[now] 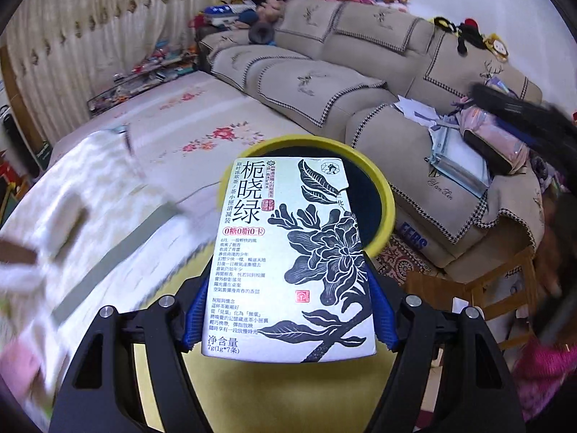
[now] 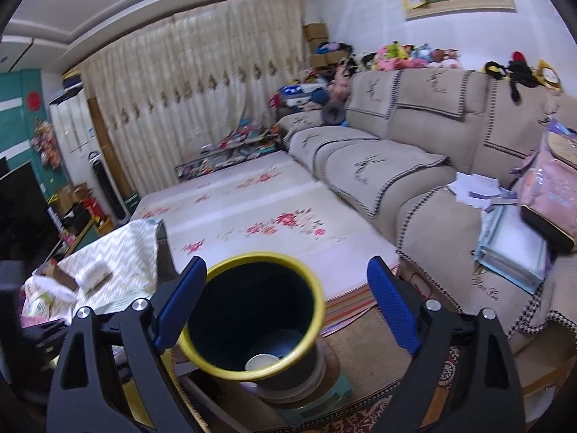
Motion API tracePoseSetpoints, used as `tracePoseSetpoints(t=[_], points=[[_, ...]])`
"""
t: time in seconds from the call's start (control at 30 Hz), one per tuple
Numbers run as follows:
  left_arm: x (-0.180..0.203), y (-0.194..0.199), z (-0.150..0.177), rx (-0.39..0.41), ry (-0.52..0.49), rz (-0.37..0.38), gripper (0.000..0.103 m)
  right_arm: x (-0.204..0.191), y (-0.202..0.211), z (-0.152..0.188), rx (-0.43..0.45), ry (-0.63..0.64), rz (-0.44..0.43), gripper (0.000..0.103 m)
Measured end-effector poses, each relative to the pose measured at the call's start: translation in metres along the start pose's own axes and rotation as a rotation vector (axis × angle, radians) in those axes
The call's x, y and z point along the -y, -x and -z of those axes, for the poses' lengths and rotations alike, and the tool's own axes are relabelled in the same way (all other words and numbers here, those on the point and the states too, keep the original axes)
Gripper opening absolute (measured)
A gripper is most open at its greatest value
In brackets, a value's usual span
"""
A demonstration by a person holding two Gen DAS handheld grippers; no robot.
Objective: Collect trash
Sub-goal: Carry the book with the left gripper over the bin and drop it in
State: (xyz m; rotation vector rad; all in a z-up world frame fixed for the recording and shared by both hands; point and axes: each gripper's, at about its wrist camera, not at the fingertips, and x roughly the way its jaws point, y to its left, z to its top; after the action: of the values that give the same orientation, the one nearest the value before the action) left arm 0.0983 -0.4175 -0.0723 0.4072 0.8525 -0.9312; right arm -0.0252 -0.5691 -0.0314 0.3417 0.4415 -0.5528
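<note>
My left gripper (image 1: pixel 286 306) is shut on a pale green tea box (image 1: pixel 288 259) printed with Chinese text and a black flower. It holds the box over the mouth of a yellow-rimmed bin (image 1: pixel 386 195) with a dark inside. My right gripper (image 2: pixel 285 303) is open and empty, hovering just above the same bin (image 2: pixel 252 310). A pale cup or lid (image 2: pixel 261 362) lies at the bin's bottom. The bin stands on a small green stool (image 2: pixel 324 402).
A beige sofa (image 2: pixel 414 158) runs along the right with papers and a pink bag (image 2: pixel 551 195). A floral mat (image 2: pixel 252 202) covers the floor. A table with a patterned cloth (image 2: pixel 119 252) and small items stands at left. A wooden chair (image 1: pixel 505 288) is at right.
</note>
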Motion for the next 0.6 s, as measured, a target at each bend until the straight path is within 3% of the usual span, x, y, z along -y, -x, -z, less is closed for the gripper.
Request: tracePoseSetpoints(t=[0.13, 0.3, 0.37, 0.47, 0.6], points=[[0.002, -0.053, -0.033, -0.064, 0.016, 0.010, 0.072, 0.017, 0.003, -0.002, 0.007, -0.025, 0.016, 0.086], [-0.001, -0.092, -0.059, -0.074, 0.044, -0.016, 0.076, 0.025, 0.000, -0.001, 0.001, -0.041, 0.022, 0.086], [-0.006, -0.096, -0.063, -0.060, 0.062, -0.035, 0.084, 0.024, -0.002, -0.001, -0.003, -0.041, 0.020, 0.086], [-0.013, -0.093, -0.063, -0.047, 0.099, -0.023, 0.084, 0.020, -0.002, -0.001, -0.002, -0.035, 0.014, 0.086], [-0.022, -0.051, -0.041, 0.004, 0.104, -0.055, 0.084, 0.015, -0.004, 0.000, -0.005, -0.029, 0.006, 0.086]])
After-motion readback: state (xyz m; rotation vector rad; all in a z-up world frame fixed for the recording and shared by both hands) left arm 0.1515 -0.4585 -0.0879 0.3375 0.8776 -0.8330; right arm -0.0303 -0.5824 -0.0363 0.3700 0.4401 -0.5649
